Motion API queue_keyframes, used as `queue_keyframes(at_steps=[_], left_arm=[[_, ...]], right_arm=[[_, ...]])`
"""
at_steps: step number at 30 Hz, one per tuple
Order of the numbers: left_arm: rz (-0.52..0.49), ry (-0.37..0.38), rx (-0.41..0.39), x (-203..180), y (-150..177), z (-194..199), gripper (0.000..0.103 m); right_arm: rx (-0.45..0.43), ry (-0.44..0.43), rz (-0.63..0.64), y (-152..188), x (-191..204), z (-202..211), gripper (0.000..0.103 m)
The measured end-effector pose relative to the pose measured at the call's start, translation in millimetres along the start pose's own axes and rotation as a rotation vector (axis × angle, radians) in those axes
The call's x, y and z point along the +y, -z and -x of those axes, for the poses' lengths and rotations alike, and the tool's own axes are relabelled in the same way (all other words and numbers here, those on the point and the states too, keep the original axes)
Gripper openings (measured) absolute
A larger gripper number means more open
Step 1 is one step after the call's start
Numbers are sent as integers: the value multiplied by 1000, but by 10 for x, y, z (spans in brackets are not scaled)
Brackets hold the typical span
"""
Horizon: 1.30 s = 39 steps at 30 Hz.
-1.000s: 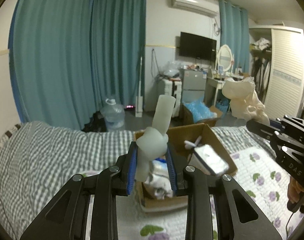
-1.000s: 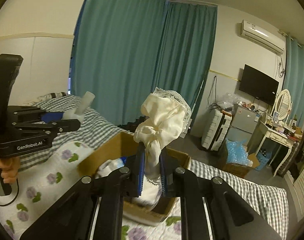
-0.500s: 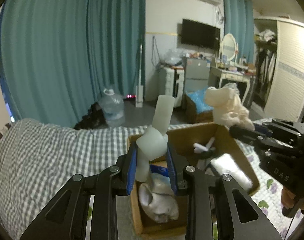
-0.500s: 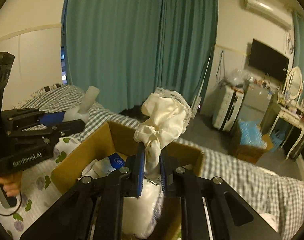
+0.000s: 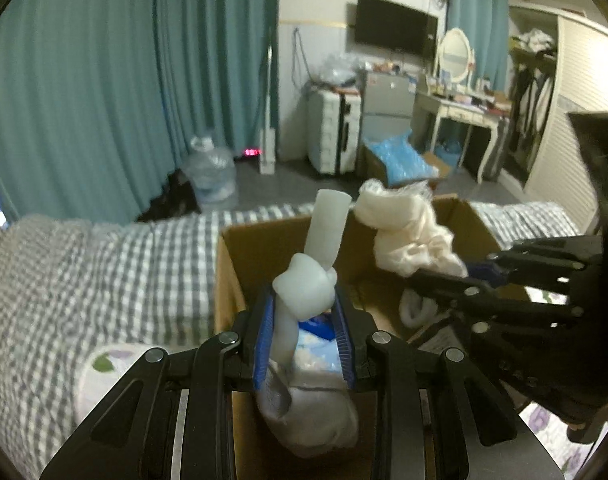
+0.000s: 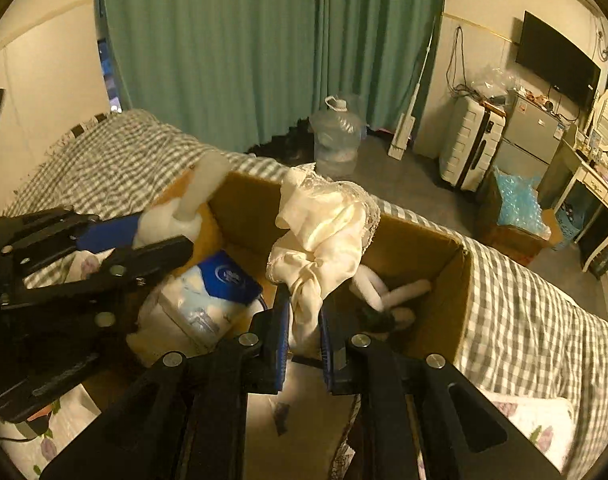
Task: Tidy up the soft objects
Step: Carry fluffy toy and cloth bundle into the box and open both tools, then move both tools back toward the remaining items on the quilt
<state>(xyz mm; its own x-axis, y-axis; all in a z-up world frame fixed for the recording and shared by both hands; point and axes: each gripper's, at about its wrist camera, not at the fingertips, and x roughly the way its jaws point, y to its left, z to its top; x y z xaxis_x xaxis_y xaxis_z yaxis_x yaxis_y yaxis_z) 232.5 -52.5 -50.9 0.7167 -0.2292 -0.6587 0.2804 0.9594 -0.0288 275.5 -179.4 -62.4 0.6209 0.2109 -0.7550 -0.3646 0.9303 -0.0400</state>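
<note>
An open cardboard box [image 5: 256, 236] [image 6: 443, 292] stands on the bed. My left gripper [image 5: 304, 312] is shut on a knotted pale white sock [image 5: 307, 280] and holds it over the box's left side; it also shows in the right wrist view [image 6: 184, 216]. My right gripper [image 6: 304, 320] is shut on a cream lace-trimmed cloth [image 6: 323, 240] and holds it over the middle of the box; the cloth also shows in the left wrist view [image 5: 407, 240]. Inside the box lie a blue-and-white soft pack [image 6: 208, 296] and a white plush toy [image 6: 387, 296].
The bed has a grey checked sheet [image 5: 84, 280] and a floral cover [image 6: 531, 428]. Teal curtains [image 6: 264, 48] hang behind. On the floor are a water jug [image 6: 337, 136], a white suitcase [image 6: 469, 148] and a box of blue bags [image 6: 515, 204].
Both grippers have moved forward and down over the box with their loads still held. The box now fills more of both views.
</note>
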Motion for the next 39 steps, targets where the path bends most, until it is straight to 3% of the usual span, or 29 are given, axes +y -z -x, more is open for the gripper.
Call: queue_keyframes(at_steps=[4,9,11,13,16,20,28,31,39], left_arm=[[2,-7,50,-36,43,-88,35],[-5,-55,13,-79,13,30,41],[-7,-71,-1,-79,-24,94,45],[5,-74,-28,-63,-62,206,58],[30,-73,-67,37,-94,333,71],[60,-77,-114,95,-152,582,71],[68,-110,-192,159,-152,1174,73],[71,-119,-222,168,-121,1402,90],[30,-149,-328,121,26,2064,91]], right_arm=[[28,5,-9,14,-25,24,13],[-2,29,-13,46,-4,127,19],[-16,29,-29,55,-30,193,28],[-41,14,-56,71,-78,302,57],[-78,16,-74,95,-90,478,60],[-195,93,-75,148,-36,855,61],[-410,126,-49,209,236,1816,85],[-449,124,-37,245,380,2102,87],[-527,113,-69,418,624,2715,103]])
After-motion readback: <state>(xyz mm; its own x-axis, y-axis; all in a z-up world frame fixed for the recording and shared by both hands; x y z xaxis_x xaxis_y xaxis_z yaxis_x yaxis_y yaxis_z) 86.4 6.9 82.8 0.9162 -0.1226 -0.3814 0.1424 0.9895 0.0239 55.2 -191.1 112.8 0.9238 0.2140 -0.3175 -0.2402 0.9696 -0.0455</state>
